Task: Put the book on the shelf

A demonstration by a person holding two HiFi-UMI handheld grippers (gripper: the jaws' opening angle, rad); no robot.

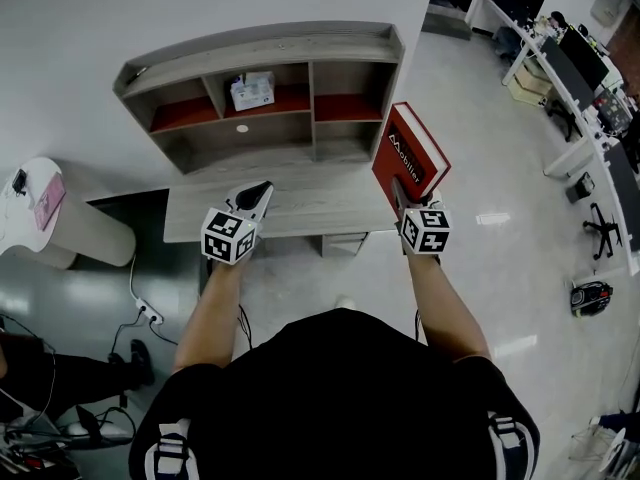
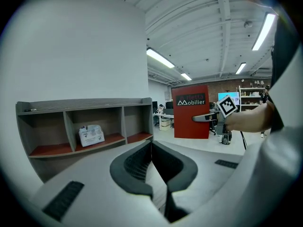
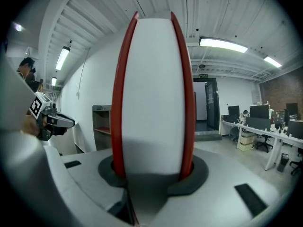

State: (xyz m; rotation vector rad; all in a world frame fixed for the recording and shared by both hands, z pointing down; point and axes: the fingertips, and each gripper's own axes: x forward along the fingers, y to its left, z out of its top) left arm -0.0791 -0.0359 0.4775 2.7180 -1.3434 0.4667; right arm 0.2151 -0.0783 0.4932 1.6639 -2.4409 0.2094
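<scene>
A thick red book (image 1: 411, 154) with white lettering hangs in the air right of the shelf unit (image 1: 265, 56), held upright by my right gripper (image 1: 402, 196), which is shut on its lower edge. In the right gripper view the book (image 3: 152, 93) fills the middle, white page edge toward the camera and red covers pressed by both jaws of my right gripper (image 3: 152, 173). My left gripper (image 1: 260, 192) is over the desk top in front of the shelf, shut and holding nothing. In the left gripper view my left gripper (image 2: 151, 148) shows its jaws meeting, with the book (image 2: 191, 111) off to the right.
The grey shelf unit has red-lined compartments; a white box (image 1: 252, 90) sits in the upper middle one, also seen as the box (image 2: 91, 135). The desk top (image 1: 320, 203) lies below. A round white side table (image 1: 50, 213) stands left; office desks (image 1: 565, 78) stand far right.
</scene>
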